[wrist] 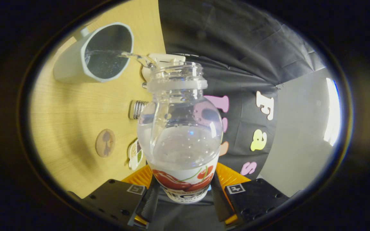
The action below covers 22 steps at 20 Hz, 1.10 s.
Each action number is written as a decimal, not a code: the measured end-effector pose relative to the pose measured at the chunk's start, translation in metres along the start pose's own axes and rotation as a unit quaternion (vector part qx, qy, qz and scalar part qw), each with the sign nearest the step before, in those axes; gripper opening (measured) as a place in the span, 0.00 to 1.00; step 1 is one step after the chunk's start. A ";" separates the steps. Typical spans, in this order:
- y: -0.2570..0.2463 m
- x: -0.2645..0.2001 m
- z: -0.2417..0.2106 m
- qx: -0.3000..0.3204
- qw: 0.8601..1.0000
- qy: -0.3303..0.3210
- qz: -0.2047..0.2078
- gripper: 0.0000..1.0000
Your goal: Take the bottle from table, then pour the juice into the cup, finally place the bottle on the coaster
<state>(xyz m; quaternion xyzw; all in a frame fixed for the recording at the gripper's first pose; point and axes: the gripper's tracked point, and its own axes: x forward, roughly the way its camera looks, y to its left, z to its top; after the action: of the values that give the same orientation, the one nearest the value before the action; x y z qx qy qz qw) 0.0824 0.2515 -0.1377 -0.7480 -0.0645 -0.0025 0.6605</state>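
1. One gripper (184, 189) on show, and it's clamped tight: both fingers press on the sides of the bottle (180, 134), gripping it down at the labelled end.
2. One bottle, clear plastic, open at the neck, no lid on it. It's tipped over so the mouth points away from the fingers and toward the cup (95, 53).
3. And there's the pour! A thin clear stream (133, 57) leaves the bottle's mouth and arcs across into the cup's opening.
4. One cup, pale grey-blue with faceted sides, standing on the wooden table (69, 112) well beyond the fingers. Clear liquid is already pooling inside it.
5. The bottle is still roughly half full of clear liquid, bubbles dotted through it.
6. Label check: red cherries with a green stem on a white band around the bottle. There's dark lettering below the cherries, but it's cut off between the fingers and I can't read it.
7. One round brownish coaster (105, 142) lies flat on the table, bare, well apart from the cup.
8. One ribbed cap (136, 109) lies on the table just beside the bottle's shoulder.
9. One small printed card or sticker (135, 154) peeks out near the bottle's body; its design is too small to make out.
10. One white object (165, 59) sits behind the bottle's neck, mostly hidden.
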 end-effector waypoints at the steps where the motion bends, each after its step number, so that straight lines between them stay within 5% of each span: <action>1: 0.000 -0.001 0.000 -0.001 1.000 -0.001 0.000 0.76; 22: -0.010 0.001 0.002 -0.023 1.000 -0.005 -0.018 0.76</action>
<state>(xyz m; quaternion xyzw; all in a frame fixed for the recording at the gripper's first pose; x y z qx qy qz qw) 0.0823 0.2550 -0.1276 -0.7619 -0.0809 -0.0123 0.6425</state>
